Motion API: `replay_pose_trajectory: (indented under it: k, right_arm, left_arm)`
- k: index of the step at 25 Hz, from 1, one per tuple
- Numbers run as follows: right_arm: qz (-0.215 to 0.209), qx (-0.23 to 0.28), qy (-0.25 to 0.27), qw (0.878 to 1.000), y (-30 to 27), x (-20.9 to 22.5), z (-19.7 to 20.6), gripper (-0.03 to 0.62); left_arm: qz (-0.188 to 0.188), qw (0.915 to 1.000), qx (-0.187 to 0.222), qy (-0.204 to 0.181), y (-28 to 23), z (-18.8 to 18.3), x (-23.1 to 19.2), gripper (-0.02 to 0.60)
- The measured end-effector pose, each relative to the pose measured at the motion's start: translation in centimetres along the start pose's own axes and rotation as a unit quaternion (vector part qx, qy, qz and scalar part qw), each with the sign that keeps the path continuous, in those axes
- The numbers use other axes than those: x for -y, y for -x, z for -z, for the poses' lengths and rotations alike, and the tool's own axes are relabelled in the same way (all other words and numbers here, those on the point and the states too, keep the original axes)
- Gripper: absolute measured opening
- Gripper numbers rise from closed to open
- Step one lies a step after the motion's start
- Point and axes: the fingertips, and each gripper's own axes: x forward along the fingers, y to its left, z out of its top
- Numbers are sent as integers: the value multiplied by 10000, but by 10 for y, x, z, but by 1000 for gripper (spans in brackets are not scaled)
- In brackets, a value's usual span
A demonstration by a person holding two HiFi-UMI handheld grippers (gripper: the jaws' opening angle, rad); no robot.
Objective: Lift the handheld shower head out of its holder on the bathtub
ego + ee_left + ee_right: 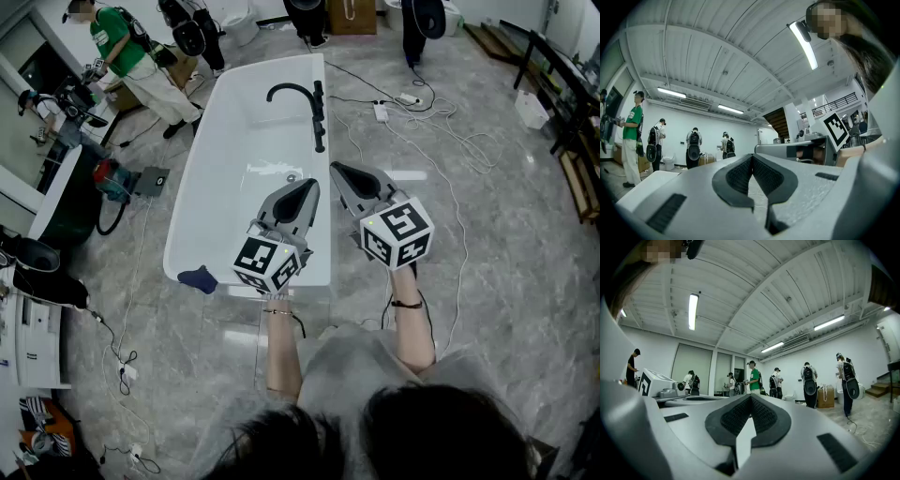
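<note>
Both your tools are fully closed, pads together with nothing between them. Your left hand-held gripper (307, 185) hangs over the near end of the bathtub (187, 192), and your right hand-held gripper (339, 170) sits just beside it at the tub's right rim, both pointing along the tub. The handheld shower head (320, 137) stands well ahead of them on that right rim, near the black spout (289, 90). Right of the tub, cables (441, 155) trail across the floor. A blue cloth (197, 278) lies on the near-left rim.

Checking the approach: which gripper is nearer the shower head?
Right. The right gripper is just short of the shower head; the left gripper is farther back, over the tub.
</note>
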Motion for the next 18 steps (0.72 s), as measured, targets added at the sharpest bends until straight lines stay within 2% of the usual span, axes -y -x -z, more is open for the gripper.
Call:
replay_pose_trajectory:
  k: [12, 18]
  right_arm:
    - [-65, -51, 32, 10000, -5, 9, -2, 0]
    - [-90, -92, -75, 9999, 3, 28, 6, 0]
  left_arm:
    - [13, 10000, 71, 41, -8, -6, -4, 6]
    - [-218, 9997, 42, 84, -11, 2, -3, 6]
